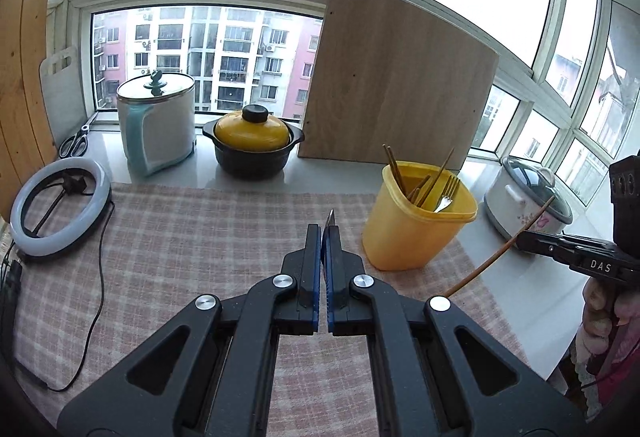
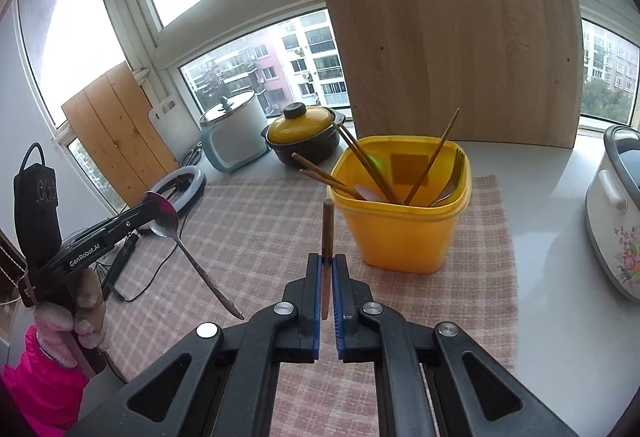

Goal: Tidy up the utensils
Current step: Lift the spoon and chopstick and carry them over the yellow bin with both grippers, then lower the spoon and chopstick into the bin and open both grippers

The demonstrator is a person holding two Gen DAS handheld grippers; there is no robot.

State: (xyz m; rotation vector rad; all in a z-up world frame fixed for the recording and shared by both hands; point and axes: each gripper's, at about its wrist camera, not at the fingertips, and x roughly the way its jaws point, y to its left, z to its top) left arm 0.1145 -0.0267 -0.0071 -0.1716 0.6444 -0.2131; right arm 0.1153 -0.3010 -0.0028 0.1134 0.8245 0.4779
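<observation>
Spoon (image 2: 168, 215) | pinched tight in your left claw (image 1: 325, 233) | chopstick (image 2: 327, 233) pinched tight in your right claw (image 2: 327, 263) | yellow tub (image 2: 400, 221) just ahead of both | careful: long ends may bump its rim and slip out.

A metal spoon (image 2: 188, 249) is hanging tilted, handle down. A brown chopstick (image 2: 327, 237) is slanting. Chopsticks and forks are standing in the yellow bin (image 2: 404, 233).
</observation>
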